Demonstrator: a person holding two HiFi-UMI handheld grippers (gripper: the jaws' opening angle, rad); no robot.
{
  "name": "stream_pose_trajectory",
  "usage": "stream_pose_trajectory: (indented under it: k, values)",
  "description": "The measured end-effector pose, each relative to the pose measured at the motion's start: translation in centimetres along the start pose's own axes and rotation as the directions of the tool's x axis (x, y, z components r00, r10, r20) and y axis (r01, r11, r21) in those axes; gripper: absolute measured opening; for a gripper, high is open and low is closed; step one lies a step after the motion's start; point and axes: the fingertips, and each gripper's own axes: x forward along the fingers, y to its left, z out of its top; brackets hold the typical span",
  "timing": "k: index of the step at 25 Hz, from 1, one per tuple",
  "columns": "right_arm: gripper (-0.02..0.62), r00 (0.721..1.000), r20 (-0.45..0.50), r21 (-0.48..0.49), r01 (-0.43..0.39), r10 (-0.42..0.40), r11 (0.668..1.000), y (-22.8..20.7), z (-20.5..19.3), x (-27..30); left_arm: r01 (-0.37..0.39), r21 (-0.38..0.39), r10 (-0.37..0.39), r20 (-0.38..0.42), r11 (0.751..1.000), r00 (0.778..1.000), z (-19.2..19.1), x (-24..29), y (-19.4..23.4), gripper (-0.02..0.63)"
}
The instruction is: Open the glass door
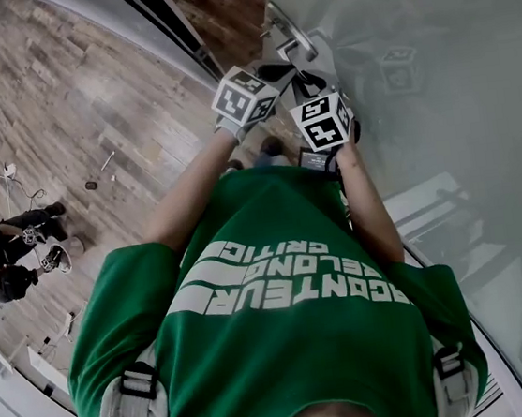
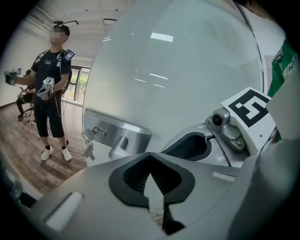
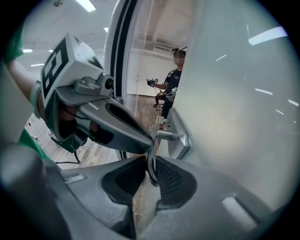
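1. The right gripper [image 3: 147, 165] has its jaws squeezed on the thin bar of the door handle [image 3: 165, 136]. The bar sits right between the two dark pads.
2. The left gripper [image 2: 151, 161] has its jaws pushed together, and only a thin slit shows. It holds nothing.
3. The two grippers are side by side. The tip of the left one reaches just next to the handle, right above the right gripper's jaws. I cannot tell if it touches the handle.
4. The handle sticks out of a shiny metal plate [image 2: 122, 133] on the glass door [image 3: 234, 93]. Some keys [image 2: 88, 149] hang from the lock on that plate.
5. The glass door is milky white and is on the person's right side. The handle is near the door's edge, next to a dark door frame [image 3: 123, 56].
6. The person with the grippers wears a green shirt [image 1: 286, 332] and stands on a wooden floor [image 1: 58, 95].
7. Another person [image 2: 49, 89] in dark clothes stands farther back in the room, with things in both hands
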Motion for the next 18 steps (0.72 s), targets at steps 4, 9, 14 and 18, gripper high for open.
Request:
stream_pose_trajectory:
  k: [4, 9, 14, 18]
  values:
    - [0.055, 1.000, -0.001, 0.025, 0.009, -0.009, 1.000, -1.2, -0.7, 1.0, 0.004, 0.010, -0.004, -0.001, 1.000, 1.000, 0.0, 1.6, 0.6, 0.017]
    - [0.054, 0.999, 0.006, 0.037, 0.044, -0.044, 0.998, -3.5, -0.5, 0.6, 0.006, 0.013, -0.006, 0.001, 1.000, 1.000, 1.8, 3.2, 0.4, 0.017]
    - [0.052, 0.998, -0.001, 0.059, 0.062, -0.062, 0.996, -5.9, -0.7, 0.4, 0.003, 0.014, -0.003, -0.003, 1.000, 1.000, 3.3, 5.2, 0.1, 0.015]
    - [0.049, 0.997, -0.003, 0.073, 0.083, -0.083, 0.994, -8.1, -0.9, 0.5, 0.012, 0.015, -0.012, -0.008, 1.000, 1.000, 4.6, 7.0, 0.2, 0.015]
